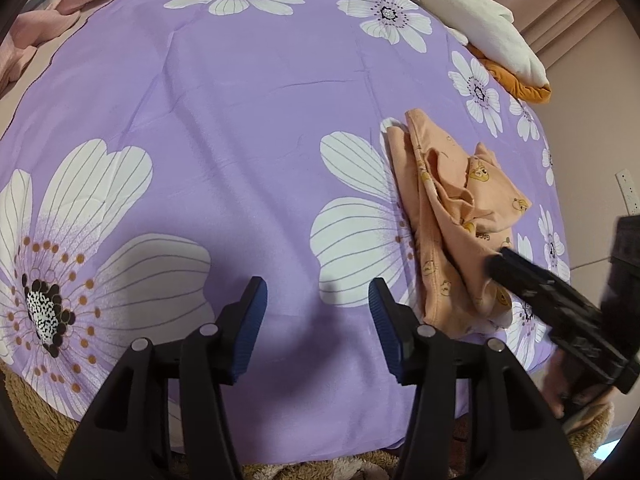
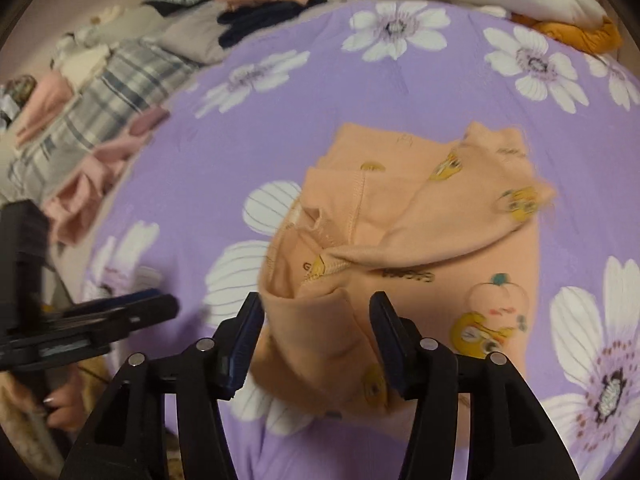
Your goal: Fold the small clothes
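- Lying crumpled on the purple floral sheet [image 1: 240,92], the peach garment [image 2: 420,240] sits between the right tongs' [image 2: 316,312] parted, non-gripping jaws.
- Left tongs [image 1: 318,296] stand apart, empty, garment to their right.

Left gripper [image 1: 318,302], right gripper [image 2: 316,316]: black plastic frames, 2 blue ribbed pads each, round silver pins at pivots; fingernails possibly pale-polished, blurred.

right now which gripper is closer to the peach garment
Right. The right gripper has its open fingers on either side of a fold of the peach garment. The left gripper hovers over bare purple sheet, off to the garment's side.
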